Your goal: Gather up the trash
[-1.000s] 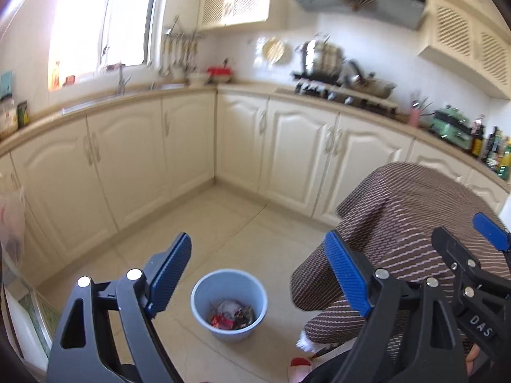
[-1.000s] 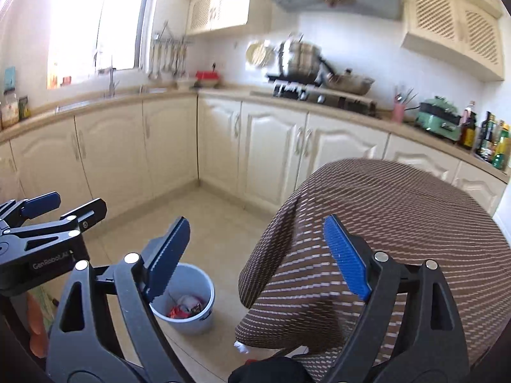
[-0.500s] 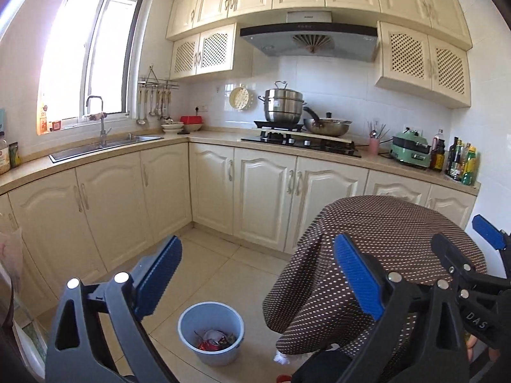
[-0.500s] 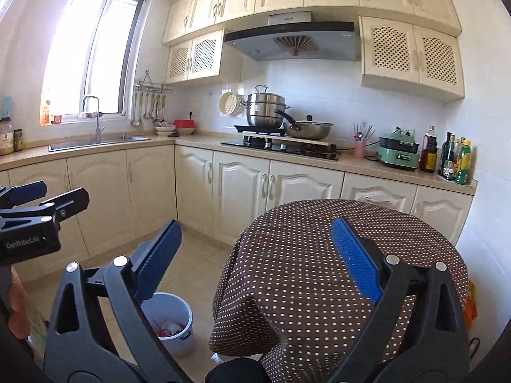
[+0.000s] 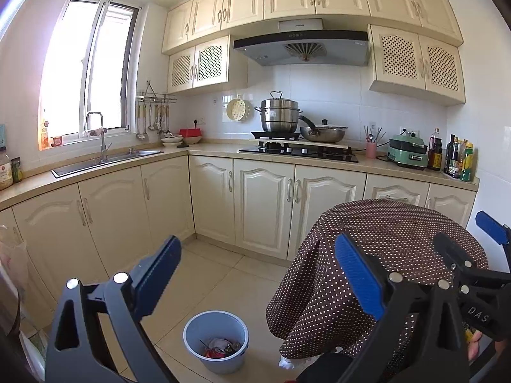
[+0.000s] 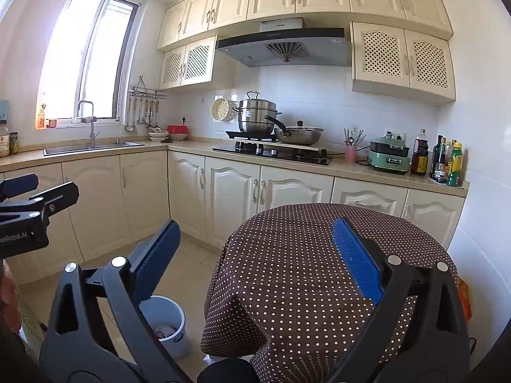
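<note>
- Both views have swung upward since a second ago: then the floor and lower cabinets filled them, now the range hood [image 5: 300, 48] and upper cabinets are in sight, and the bin sits lower in each picture.
- One left tool [image 5: 255, 274] stands with its two blue pads wide apart and nothing between them.
- One right tool [image 6: 255, 255] is likewise spread wide, its jaws empty; in the left view it shows at the right edge, with fingers of a hand [image 5: 476, 344] under it.
- One blue-grey bin [image 5: 216, 341] stands on the tiled floor [image 5: 204, 274], just beside the hanging edge of the tablecloth.
- Trash [image 5: 222, 348] lies in the bottom of the bin (a red piece and a pale crumpled one can be made out; the rest is too small to tell).
- One round table with a brown white-dotted cloth [image 6: 319, 271] stands right of the bin; its top is bare.
- On the kitchen worktop [image 5: 210, 151]: one steel stacked pot [image 5: 280, 116] and one lidded wok [image 5: 324, 132] on the hob, one green cooker [image 5: 408, 153], one pink cup of utensils [image 5: 371, 148], and a cluster of bottles [image 5: 460, 159] at the far right (about six).
- One sink [image 5: 105, 161] with one tap sits under the window.
</note>
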{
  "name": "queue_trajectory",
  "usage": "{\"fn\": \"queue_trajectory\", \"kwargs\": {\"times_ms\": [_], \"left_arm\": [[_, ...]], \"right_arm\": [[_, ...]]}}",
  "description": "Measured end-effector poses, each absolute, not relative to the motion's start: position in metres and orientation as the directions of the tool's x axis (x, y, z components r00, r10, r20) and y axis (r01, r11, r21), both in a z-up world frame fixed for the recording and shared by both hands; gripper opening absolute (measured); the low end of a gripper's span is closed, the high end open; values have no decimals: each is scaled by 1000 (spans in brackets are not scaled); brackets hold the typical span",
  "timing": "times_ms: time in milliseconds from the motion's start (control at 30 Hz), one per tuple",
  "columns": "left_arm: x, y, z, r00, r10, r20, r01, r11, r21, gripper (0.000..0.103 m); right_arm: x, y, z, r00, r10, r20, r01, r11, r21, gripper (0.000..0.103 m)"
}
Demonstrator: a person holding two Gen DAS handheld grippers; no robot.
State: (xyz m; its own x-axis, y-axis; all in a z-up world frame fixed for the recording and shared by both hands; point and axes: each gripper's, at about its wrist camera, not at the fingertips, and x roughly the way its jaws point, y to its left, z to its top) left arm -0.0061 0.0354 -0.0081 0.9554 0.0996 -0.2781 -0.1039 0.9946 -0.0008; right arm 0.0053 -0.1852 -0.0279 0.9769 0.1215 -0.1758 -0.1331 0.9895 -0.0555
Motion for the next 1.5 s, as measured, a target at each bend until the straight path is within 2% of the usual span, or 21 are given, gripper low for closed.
{"fn": "queue_trajectory", "kwargs": {"times_ms": [1500], "left_arm": [[-8,36,-17,961,112,-253,-112,994,15,95]], "right_arm": [[7,-174,-35,972,121,-204,-134,990,-50,95]]}}
